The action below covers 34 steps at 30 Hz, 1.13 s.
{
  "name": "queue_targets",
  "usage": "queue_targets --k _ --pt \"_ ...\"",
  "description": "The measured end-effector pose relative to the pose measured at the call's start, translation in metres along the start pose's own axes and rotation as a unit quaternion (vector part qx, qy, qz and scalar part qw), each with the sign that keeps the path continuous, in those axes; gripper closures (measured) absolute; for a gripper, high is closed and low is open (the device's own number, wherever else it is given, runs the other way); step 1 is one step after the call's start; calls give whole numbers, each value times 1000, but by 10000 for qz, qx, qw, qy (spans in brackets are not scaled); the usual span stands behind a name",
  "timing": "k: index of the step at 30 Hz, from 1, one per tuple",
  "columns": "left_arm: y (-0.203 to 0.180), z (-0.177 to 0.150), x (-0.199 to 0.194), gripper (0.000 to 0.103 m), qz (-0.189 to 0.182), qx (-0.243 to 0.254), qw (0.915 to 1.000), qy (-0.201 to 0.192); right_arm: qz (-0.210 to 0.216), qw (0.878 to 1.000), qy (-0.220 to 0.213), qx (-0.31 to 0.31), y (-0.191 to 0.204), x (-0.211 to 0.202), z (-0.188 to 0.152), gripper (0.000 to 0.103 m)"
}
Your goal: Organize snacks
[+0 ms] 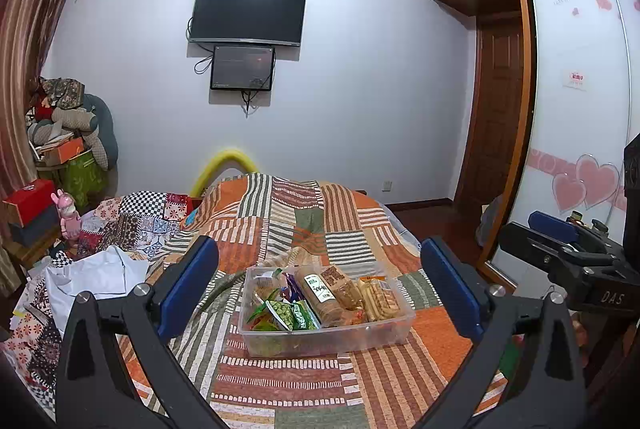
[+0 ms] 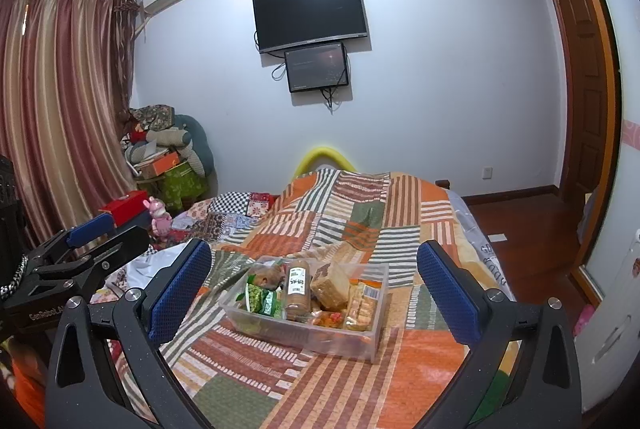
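A clear plastic box rests on the striped patchwork bedspread. Inside it lie green pea packets, a brown biscuit roll and a yellow cracker pack. My left gripper hovers open in front of the box, holding nothing. My right gripper is open too and empty, a little to the right of the left one. Each gripper shows at the edge of the other's view, the right gripper and the left gripper.
A white cloth and a patchwork quilt lie left of the box. A pink toy and a red box stand beside the bed. A wardrobe stands at the right, a TV hangs on the far wall.
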<state>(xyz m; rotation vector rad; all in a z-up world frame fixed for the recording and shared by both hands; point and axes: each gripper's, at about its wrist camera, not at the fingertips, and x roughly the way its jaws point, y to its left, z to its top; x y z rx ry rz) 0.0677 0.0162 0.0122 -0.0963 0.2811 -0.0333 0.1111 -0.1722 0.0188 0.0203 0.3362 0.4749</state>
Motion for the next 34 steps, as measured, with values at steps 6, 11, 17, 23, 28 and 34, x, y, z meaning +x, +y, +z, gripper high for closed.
queue_targets --k 6,11,17,23,28,34 --pt "0 0 0 1 -3 1 10000 3 -24 10000 4 2 0 0 0 0" --pt "-1 0 1 1 -77 -5 10000 22 -52 10000 -16 4 -1 -2 -1 0" --pt "-1 0 1 1 -125 21 9999 42 -95 10000 1 12 -2 0 0 0" --pt "1 0 2 1 -120 -9 9999 87 -121 9999 15 5 -1 0 0 0" --pt "1 0 1 1 -126 23 9999 81 -125 9999 39 9 -2 1 0 0" --pt "0 -1 3 1 -138 49 9998 100 -133 9999 58 11 -2 2 -1 0"
